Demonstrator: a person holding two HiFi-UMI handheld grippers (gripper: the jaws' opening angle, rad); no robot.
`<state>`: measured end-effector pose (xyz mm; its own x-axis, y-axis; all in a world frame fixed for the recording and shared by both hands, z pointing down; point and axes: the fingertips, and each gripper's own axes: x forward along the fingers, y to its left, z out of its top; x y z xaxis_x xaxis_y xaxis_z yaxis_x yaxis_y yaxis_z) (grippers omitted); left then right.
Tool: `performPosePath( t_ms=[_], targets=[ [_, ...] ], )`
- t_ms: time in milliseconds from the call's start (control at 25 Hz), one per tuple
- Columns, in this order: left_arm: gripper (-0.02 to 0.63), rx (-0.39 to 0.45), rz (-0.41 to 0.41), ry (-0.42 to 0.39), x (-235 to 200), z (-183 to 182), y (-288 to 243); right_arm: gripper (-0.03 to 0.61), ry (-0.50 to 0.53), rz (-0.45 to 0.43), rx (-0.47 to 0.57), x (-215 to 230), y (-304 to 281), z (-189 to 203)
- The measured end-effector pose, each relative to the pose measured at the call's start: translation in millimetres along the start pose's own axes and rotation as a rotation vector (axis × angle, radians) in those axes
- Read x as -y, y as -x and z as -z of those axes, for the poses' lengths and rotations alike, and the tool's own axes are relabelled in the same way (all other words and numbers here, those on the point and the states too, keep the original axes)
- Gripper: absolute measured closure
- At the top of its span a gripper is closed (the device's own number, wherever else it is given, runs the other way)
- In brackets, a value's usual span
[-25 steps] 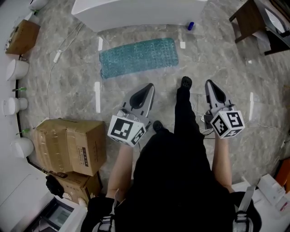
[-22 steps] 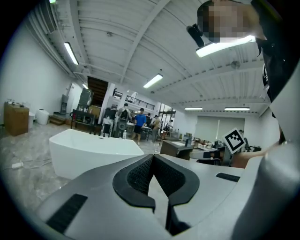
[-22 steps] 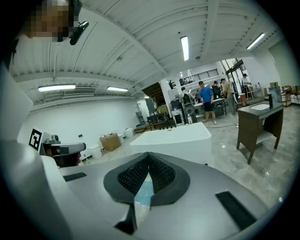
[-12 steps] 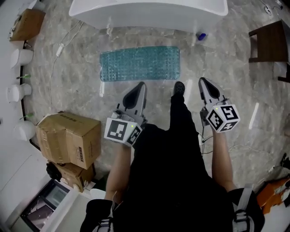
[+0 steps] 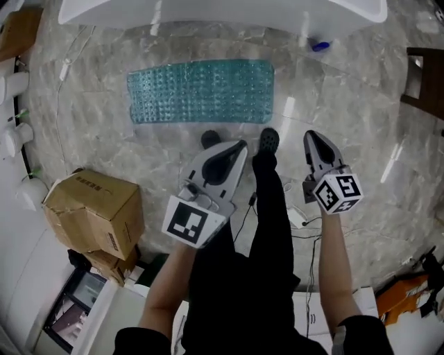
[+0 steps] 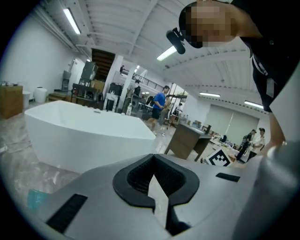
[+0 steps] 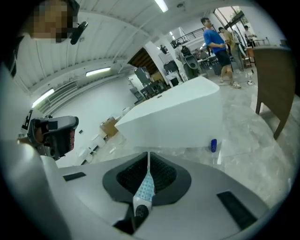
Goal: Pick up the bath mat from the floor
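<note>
Standing over a teal, knobbly rubber bath mat (image 5: 200,90), which is lying flat on the grey marbled floor (image 5: 361,132) in the upper middle of the head view, just below the rim of a white bathtub (image 5: 222,12) along the top edge. Not yet touching the mat with either tool.

Holding the left gripper (image 5: 238,145) at frame centre, pointing up toward the mat's lower edge, jaws clenched together on nothing. Holding the right gripper (image 5: 309,136) to the right of centre, likewise pressed closed and empty, with only a sliver of teal showing through the slit in its own view. Keeping both tools near the mat but well above it.

Judging the step as the approach, with the pickup itself not begun.

Risking several things from here:
- Arriving at the mat with the jaws clamped tight, and so shoving or rucking the edge instead of pinching it.
- Planting a black shoe (image 5: 268,140), now just below the mat's lower edge, onto the mat and pinning it.
- Fighting a flat, probably clinging underside, so that one pinched corner slips free or the far side drags.
- Swinging the lifted mat into the small blue bottle (image 5: 320,46) at the upper right, beside the tub.
- Snagging a foot on the thin cable (image 5: 305,229) trailing across the floor at right of centre.
</note>
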<state>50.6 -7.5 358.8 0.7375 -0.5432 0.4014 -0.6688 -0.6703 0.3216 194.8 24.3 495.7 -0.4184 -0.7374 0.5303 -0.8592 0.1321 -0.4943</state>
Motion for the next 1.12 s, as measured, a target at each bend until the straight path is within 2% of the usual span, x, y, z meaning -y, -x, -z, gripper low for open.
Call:
performPosePath(
  t_ms=[200,360,480,680,800,920,1120],
  targets=[
    [0.601,-0.079,-0.016,0.021,-68.9,135.8,-80.0,0.563,-0.024,-0.047,-0.073,59.9,-112.5,112.5],
    [0.601,-0.128,-0.015,0.008,-111.7,225.2,-118.3,0.563,-0.005,-0.049,-0.175,107.1,-202.2,206.9],
    [0.601,-0.172,0.001,0.001,-135.6,274.3,-130.6,0.503,0.006,-0.035,-0.262,133.6,-257.4,269.4],
    [0.601,-0.225,0.063,-0.025,-167.4,330.9,-148.0,0.446,0.026,0.063,-0.359,188.7,-330.1,345.7],
    [0.601,-0.229,0.071,-0.045,-187.6,355.9,-163.4,0.397,0.055,0.112,-0.415,219.5,-364.4,385.8],
    [0.601,-0.209,0.082,-0.053,-203.4,374.9,-178.4,0.359,0.086,0.168,-0.453,251.1,-391.9,414.7],
    [0.601,-0.211,0.114,-0.040,-215.2,404.9,-186.7,0.337,0.106,0.242,-0.493,279.8,-420.1,451.2]
  ],
)
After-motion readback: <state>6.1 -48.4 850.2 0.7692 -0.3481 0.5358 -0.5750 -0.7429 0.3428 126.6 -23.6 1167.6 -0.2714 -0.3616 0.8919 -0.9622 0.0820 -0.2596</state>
